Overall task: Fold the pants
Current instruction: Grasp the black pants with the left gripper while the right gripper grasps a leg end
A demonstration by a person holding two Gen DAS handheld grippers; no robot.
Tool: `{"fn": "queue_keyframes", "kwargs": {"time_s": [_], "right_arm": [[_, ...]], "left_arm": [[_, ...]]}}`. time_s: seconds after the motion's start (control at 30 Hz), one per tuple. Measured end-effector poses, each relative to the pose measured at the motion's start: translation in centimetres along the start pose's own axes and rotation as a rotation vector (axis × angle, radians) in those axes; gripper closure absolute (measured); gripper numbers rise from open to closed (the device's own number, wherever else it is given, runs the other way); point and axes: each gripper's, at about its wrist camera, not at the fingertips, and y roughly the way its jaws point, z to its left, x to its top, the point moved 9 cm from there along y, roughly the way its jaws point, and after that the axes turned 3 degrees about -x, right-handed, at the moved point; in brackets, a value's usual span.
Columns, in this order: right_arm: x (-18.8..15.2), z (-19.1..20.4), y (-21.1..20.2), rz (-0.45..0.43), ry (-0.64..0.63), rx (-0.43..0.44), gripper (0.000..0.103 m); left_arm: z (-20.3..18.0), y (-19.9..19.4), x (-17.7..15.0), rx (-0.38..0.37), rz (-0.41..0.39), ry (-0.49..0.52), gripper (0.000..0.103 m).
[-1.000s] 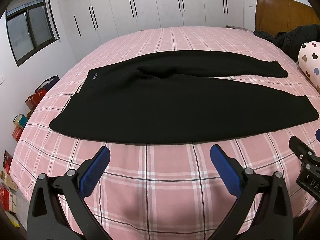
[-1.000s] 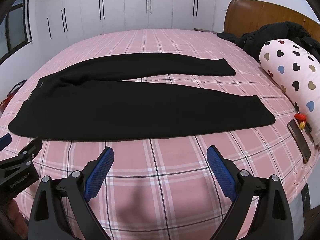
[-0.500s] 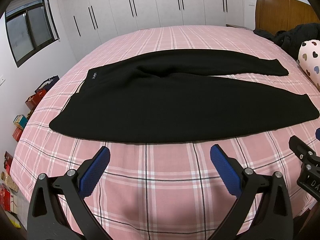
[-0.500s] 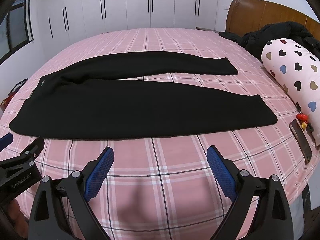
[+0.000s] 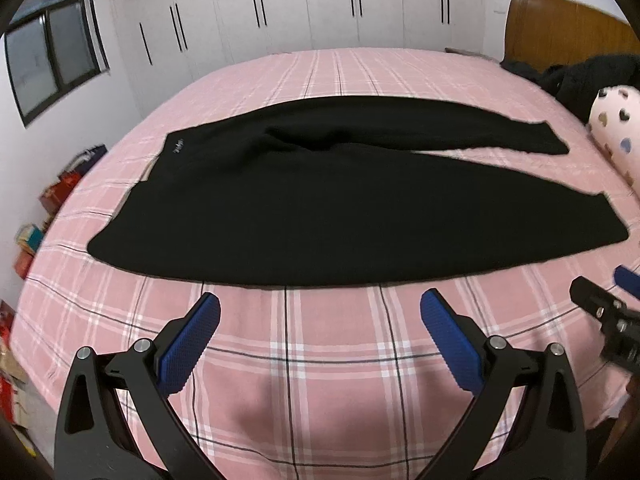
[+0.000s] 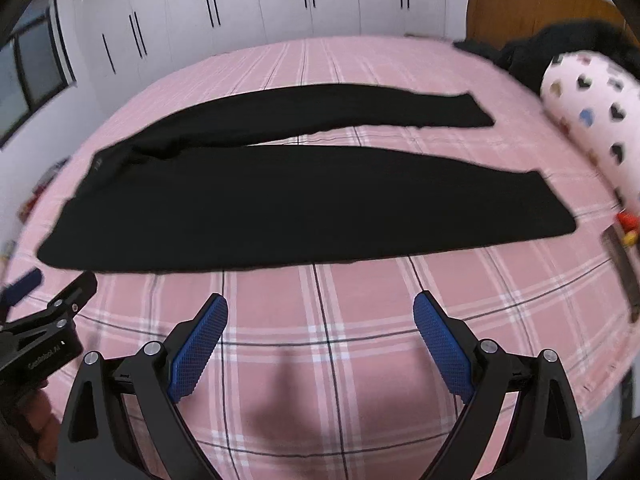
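- Hovering over bare pink plaid bedspread (image 5: 320, 360) at the bottom of its frame, the left gripper (image 5: 320, 316) has its blue pads (image 5: 192, 344) spread wide, holding and touching nothing.
- Right gripper (image 6: 320, 316) is likewise wide open and empty, low in its own frame above the bedspread.
- Black pants (image 5: 280, 208) lie flat across the middle of both frames, waistband at left, two legs running right, just beyond the fingertips.
- Heart-print pillow (image 6: 592, 120) and dark clothing (image 6: 560, 48) sit at upper right; nothing lies between grippers and pants.
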Motion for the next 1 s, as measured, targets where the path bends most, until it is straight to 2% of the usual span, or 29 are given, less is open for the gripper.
{"fn": "queue_keyframes", "kwargs": {"time_s": [0.07,0.1,0.13,0.33,0.37,0.47,0.63,0.73,0.8,0.87,0.9,0.93,0.97,1.0], "right_arm": [[2.1,-2.4,0.8,-0.005,-0.022,-0.037,0.011],[3.6,-3.9,1.5,-0.004,-0.034,-0.058,0.011],[6.1,-6.3,2.6,-0.004,-0.039,-0.085,0.011],[17.7,-17.5,9.8,0.022,0.04,-0.194,0.012],[19.5,-19.2,11.3,0.026,0.065,-0.205,0.012],[23.4,-23.4,15.4,0.033,0.15,-0.237,0.012],[26.9,-26.6,21.6,0.064,0.213,-0.278,0.012],[28.2,-27.0,24.1,0.074,0.202,-0.309,0.013],[28.9,-27.2,25.8,0.09,0.189,-0.304,0.013],[28.9,-26.9,27.2,0.119,0.167,-0.304,0.02],[28.9,-26.9,27.7,0.137,0.158,-0.305,0.034],[28.7,-26.6,28.4,0.158,0.152,-0.287,0.052],[28.9,-26.4,28.4,0.142,0.152,-0.284,0.054],[29.1,-26.4,28.2,0.117,0.148,-0.284,0.064]], "left_arm": [[0.9,0.2,0.9,-0.07,0.014,-0.046,0.005],[1.7,0.5,1.8,-0.078,0.011,-0.049,0.005],[2.4,0.7,3.0,-0.055,-0.021,-0.033,0.005],[7.1,3.5,11.7,-0.045,-0.126,-0.07,0.005],[8.0,4.9,13.0,-0.016,-0.102,-0.059,0.005],[9.0,6.6,16.0,0.014,-0.126,-0.054,0.005],[9.4,10.6,17.2,-0.002,-0.084,-0.074,0.005],[9.5,12.2,17.3,0.01,-0.085,-0.078,0.005],[9.9,14.0,17.0,0.014,-0.055,-0.079,0.005],[10.7,15.3,17.4,0.015,-0.042,-0.102,0.005],[11.0,15.7,17.5,0.014,-0.036,-0.117,0.005],[11.9,16.2,18.2,0.003,-0.035,-0.147,0.005],[12.6,16.6,18.9,-0.003,-0.033,-0.163,0.005],[13.4,17.1,19.4,0.007,-0.028,-0.177,0.005]]}}
